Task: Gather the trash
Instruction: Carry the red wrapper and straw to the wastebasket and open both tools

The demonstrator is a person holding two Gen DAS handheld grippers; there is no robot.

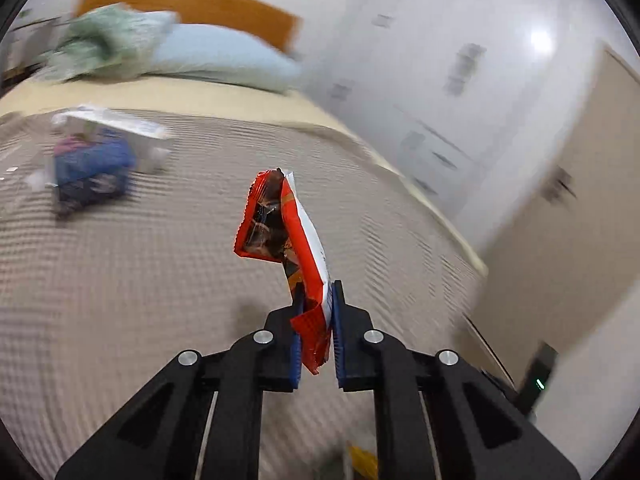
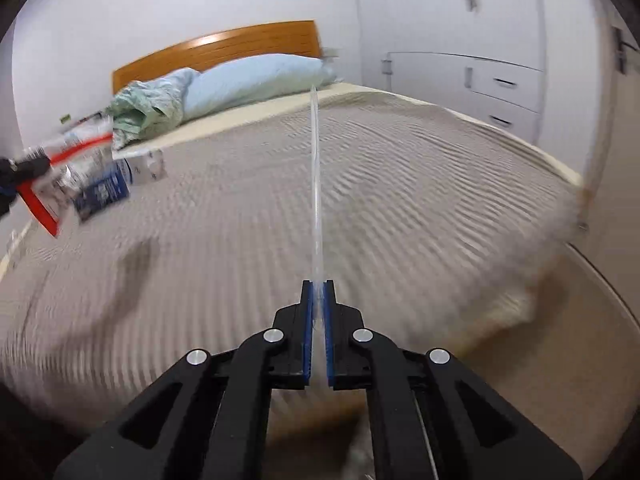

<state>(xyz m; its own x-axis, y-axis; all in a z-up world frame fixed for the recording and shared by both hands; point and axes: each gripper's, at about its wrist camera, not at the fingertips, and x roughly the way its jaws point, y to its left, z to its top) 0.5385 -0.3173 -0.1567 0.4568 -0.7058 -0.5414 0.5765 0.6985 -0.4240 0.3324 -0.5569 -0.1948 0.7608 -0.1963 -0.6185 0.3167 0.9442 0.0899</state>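
Left wrist view: my left tongs [image 1: 316,300] are clamped on a red-and-white snack wrapper [image 1: 286,232]. Its lower end is pinched between the blue pads [image 1: 339,332], and the rest stands up and leans away from me above the bedspread [image 1: 160,280]. The wrapper carries a dark brown printed panel; any lettering on it is too crumpled and small for me to read.

Further back on the bed, to the left, lies a blurred heap of trash: a blue packet [image 1: 94,168] touching a white carton [image 1: 120,124]. Both show print, but motion blur leaves no brand legible.

At the head of the bed lie a pale blue pillow [image 1: 224,56] and a green patterned pillow [image 1: 108,40], in front of the wooden headboard [image 1: 192,4]. White cupboards [image 1: 440,80] stand to the right.

Right wrist view: my right tongs [image 2: 318,292] are pressed together on a thin clear plastic sheet [image 2: 316,180], seen edge-on as a narrow translucent strip rising straight ahead. I can see no writing on it.

At the left edge of this view my left tongs appear, holding the red wrapper [image 2: 40,204] over the bed, just in front of the blue packet [image 2: 104,192]. Its white label text is blurred and cannot be read.
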